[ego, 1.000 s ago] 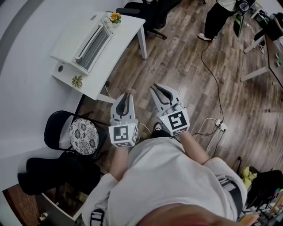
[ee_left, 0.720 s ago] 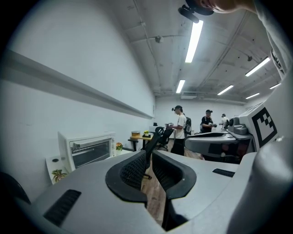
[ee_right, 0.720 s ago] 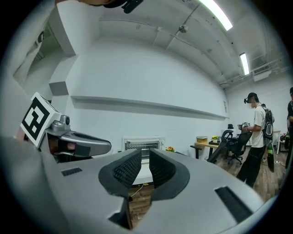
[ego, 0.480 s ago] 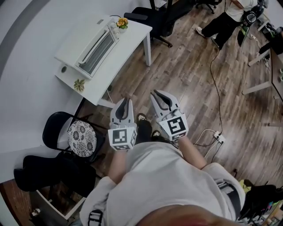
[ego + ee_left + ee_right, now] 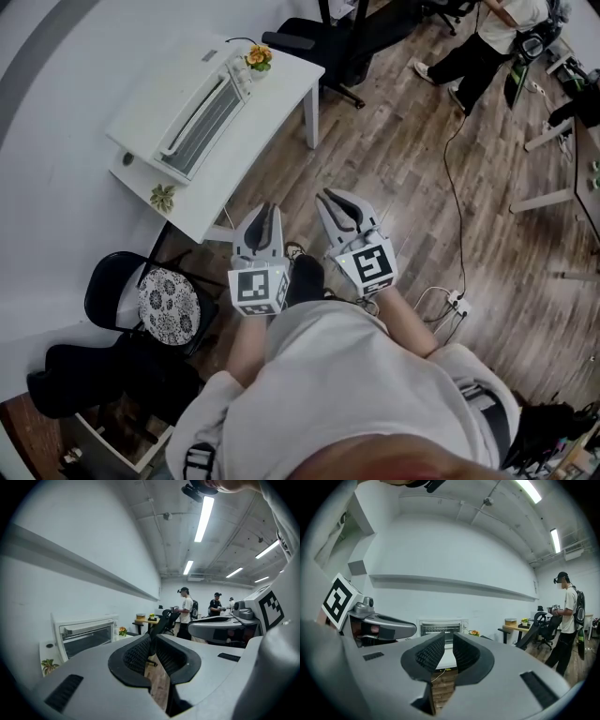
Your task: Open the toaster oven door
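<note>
The white toaster oven (image 5: 192, 108) stands on a white table (image 5: 265, 101) against the wall, its door closed and its handle bar facing the room. Both gripper views show it well ahead: toaster oven (image 5: 86, 637), toaster oven (image 5: 440, 627). I hold my left gripper (image 5: 264, 208) and right gripper (image 5: 336, 197) side by side in front of my body, over the wood floor and short of the table. The left gripper (image 5: 151, 639) shows a narrow gap between its pads. The right gripper (image 5: 447, 641) shows a wider gap. Neither holds anything.
A small flower pot (image 5: 256, 58) and a little plant (image 5: 162, 197) sit on the table beside the oven. A black folding chair with a patterned cushion (image 5: 169, 302) stands at my left. An office chair (image 5: 319, 37), a person (image 5: 487, 37) and a floor cable with power strip (image 5: 457, 300) lie further off.
The table and oven have shifted slightly in the head view as I step forward. Both grippers keep the same pose in front of me, jaws unchanged.
</note>
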The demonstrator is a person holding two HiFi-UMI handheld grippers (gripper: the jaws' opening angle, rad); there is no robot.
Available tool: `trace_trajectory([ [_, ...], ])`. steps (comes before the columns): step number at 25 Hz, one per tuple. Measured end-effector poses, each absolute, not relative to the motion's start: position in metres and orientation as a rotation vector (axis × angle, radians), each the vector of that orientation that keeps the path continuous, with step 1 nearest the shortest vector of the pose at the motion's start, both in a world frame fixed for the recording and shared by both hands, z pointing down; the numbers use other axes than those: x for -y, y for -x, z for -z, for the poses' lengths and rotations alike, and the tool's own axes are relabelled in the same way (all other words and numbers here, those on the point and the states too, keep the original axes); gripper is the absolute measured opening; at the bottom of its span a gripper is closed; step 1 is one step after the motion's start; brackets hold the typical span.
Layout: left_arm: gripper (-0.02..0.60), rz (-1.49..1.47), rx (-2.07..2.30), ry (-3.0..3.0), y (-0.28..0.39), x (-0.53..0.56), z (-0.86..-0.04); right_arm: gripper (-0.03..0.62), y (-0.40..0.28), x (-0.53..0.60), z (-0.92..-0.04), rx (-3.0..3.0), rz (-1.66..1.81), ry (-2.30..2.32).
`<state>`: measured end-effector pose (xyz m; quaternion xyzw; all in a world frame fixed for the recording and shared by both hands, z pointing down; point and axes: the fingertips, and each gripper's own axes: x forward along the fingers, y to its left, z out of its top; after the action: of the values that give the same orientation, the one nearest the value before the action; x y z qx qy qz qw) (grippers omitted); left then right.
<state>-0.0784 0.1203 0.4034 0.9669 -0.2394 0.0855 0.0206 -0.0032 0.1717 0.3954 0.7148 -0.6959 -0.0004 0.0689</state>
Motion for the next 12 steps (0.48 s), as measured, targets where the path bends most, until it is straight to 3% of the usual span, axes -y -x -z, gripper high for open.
trace_trajectory([
  [12, 0.035, -0.32, 0.764, -2.978, 0.037, -0.032, -0.406, 0.055, -0.036, -0.079, -0.399, 2.146, -0.084, -2.132],
])
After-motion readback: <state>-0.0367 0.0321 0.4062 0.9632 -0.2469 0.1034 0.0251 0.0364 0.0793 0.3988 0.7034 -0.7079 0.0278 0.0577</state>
